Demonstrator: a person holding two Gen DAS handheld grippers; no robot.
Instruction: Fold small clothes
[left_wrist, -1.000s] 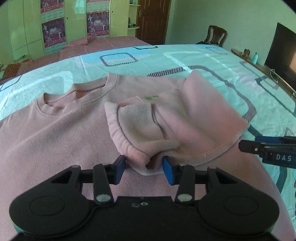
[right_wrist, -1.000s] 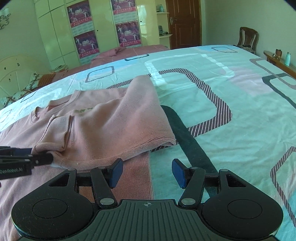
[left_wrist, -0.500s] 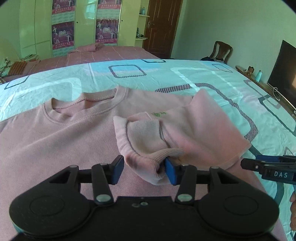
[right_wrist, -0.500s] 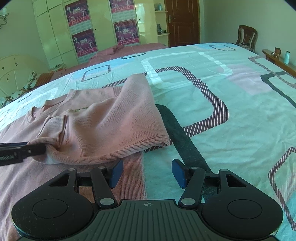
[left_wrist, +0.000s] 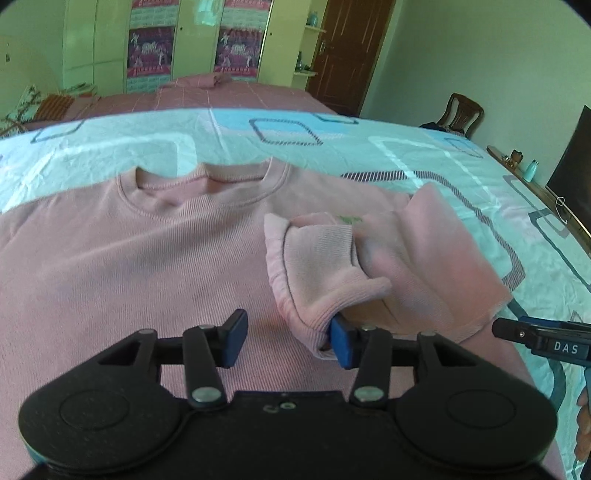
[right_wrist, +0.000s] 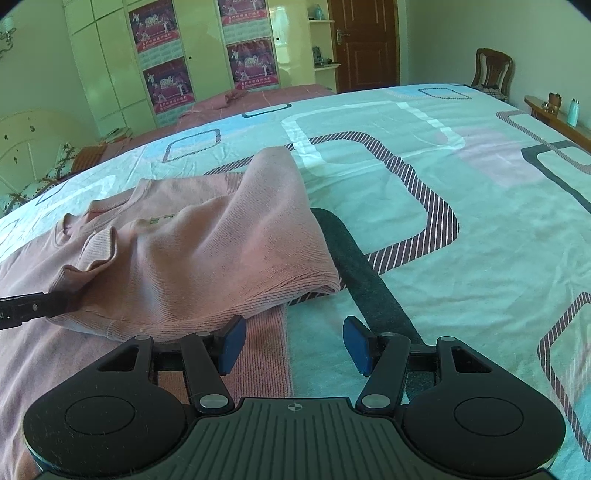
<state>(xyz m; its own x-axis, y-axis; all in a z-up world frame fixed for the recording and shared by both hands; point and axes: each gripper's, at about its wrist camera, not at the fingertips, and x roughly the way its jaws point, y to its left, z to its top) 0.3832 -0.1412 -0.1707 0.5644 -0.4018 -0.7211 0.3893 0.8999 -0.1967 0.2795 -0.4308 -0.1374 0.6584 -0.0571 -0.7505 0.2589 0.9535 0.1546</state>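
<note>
A pink ribbed knit sweater lies on the turquoise patterned bedsheet ahead of both tongs. Left gripper and right gripper stand apart, clamping nothing; yellow-green wardrobes rise beyond.

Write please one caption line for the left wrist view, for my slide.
Left tongs open over a pink sweater, folded sleeve cuff touching one pad.
</note>
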